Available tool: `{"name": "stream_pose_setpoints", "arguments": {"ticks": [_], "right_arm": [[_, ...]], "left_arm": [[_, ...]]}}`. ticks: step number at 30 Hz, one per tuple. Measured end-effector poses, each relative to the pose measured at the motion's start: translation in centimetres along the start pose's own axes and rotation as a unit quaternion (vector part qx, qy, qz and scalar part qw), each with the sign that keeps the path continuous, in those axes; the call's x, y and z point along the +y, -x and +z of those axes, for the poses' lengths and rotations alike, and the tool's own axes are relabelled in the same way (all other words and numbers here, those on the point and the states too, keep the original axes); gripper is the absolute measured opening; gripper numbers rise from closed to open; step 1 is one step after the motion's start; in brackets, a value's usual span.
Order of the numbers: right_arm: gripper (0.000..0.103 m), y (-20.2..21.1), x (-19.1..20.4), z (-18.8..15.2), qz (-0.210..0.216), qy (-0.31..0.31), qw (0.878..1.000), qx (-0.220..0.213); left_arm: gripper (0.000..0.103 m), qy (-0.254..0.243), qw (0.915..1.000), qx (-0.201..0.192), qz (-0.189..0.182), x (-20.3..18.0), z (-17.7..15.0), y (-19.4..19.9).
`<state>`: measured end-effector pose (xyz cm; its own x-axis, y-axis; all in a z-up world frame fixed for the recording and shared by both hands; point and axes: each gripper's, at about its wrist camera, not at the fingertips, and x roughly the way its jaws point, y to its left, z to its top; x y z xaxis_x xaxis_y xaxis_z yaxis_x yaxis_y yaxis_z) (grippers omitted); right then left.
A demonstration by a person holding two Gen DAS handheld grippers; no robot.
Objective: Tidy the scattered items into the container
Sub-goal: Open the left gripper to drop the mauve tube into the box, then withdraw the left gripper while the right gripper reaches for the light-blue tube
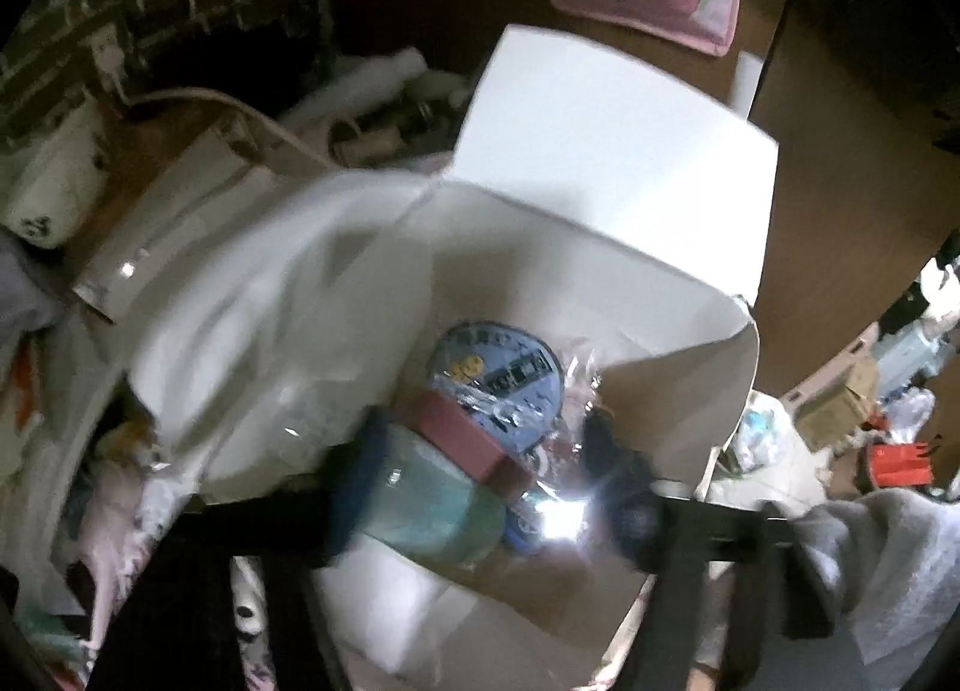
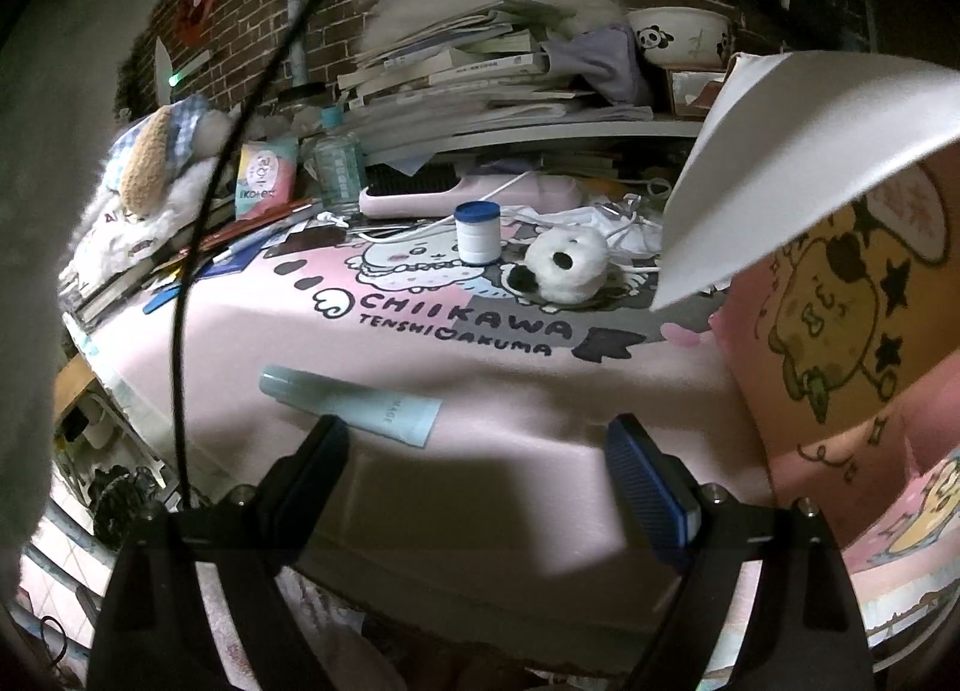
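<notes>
Clear teal jar [image 1: 432, 502] with red lid, pinched by left gripper [image 1: 480, 511] over white box [image 1: 600, 162]. Right gripper [image 2: 474, 451] spread wide, empty; blue tube [image 2: 354, 406] at 11 o'clock on pink mat [image 2: 540, 391].

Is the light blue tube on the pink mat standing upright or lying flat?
Lying flat. The tube rests on its side on the pink mat, its cap toward the left, just ahead of the open right gripper.

Box [image 1: 600, 162]: matt white card. Jar [image 1: 432, 493]: glossy clear plastic. Mat [image 2: 510, 391]: smooth pink. Far plush [image 2: 567, 265]: fluffy. Tube [image 2: 360, 406]: matt plastic.
</notes>
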<state>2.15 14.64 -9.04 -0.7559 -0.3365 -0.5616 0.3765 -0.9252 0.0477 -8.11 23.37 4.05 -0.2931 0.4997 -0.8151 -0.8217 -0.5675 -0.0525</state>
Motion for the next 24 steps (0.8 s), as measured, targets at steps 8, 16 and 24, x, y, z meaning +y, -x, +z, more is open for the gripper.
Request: {"name": "stream_pose_setpoints", "arguments": {"ticks": [8,16,24], "right_arm": [[0.086,0.1,-0.2,0.0,0.000,0.015,1.000,-0.002],[0.086,-0.1,0.3,-0.5,0.012,0.047,0.999,-0.011],[0.086,-0.9,1.7,0.0,0.026,0.070,0.997,-0.018]], "left_arm": [[0.087,0.026,0.9966,-0.077,0.012,1.1,-1.6,5.2],[0.093,0.080,0.9821,-0.148,0.085,3.9,-7.4,10.4],[0.093,0.165,0.9622,-0.182,0.116,6.8,-15.8,12.4]]}}
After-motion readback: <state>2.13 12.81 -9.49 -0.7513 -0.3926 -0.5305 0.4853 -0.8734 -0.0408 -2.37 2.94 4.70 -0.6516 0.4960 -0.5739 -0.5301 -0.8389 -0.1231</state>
